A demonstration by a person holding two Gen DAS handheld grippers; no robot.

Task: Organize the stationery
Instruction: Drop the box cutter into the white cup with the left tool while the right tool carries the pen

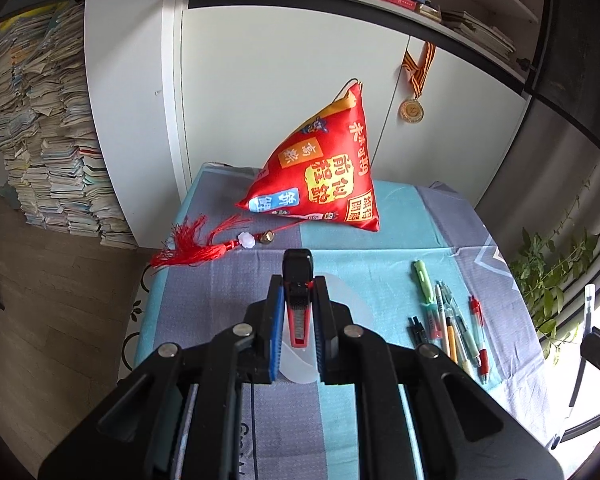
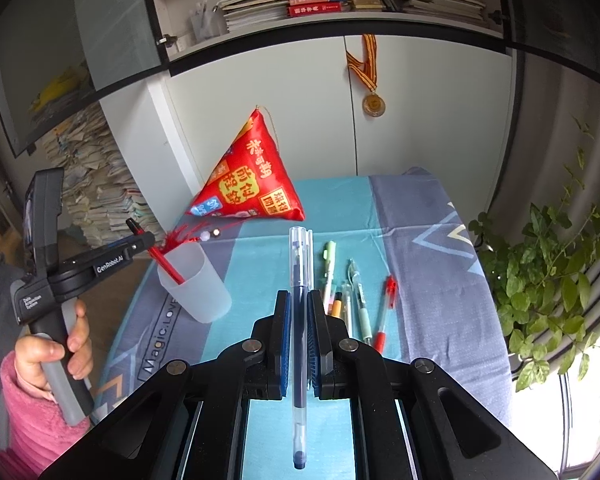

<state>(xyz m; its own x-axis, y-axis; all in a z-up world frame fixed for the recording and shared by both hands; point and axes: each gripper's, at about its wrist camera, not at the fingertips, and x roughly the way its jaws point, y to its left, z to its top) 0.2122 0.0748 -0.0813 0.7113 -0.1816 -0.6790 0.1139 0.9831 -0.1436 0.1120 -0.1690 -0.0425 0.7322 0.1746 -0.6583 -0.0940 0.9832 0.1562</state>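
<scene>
My left gripper (image 1: 298,286) is shut on a red and black utility knife (image 1: 298,300), held over a translucent white cup (image 1: 340,304) on the blue cloth. In the right wrist view the left gripper (image 2: 140,236) holds the knife (image 2: 166,264) with its lower end inside the cup (image 2: 196,284). My right gripper (image 2: 299,300) is shut on a clear pen with a dark blue core (image 2: 299,320), held above the table. Several loose pens (image 2: 356,300) lie on the cloth to the right; they also show in the left wrist view (image 1: 452,320).
A red tetrahedral cushion (image 2: 248,184) with a red tassel (image 1: 196,244) sits at the table's back. White cabinets with a hanging medal (image 2: 374,104) stand behind. A leafy plant (image 2: 548,280) is at the right edge. Stacked books (image 1: 48,140) stand on the floor left.
</scene>
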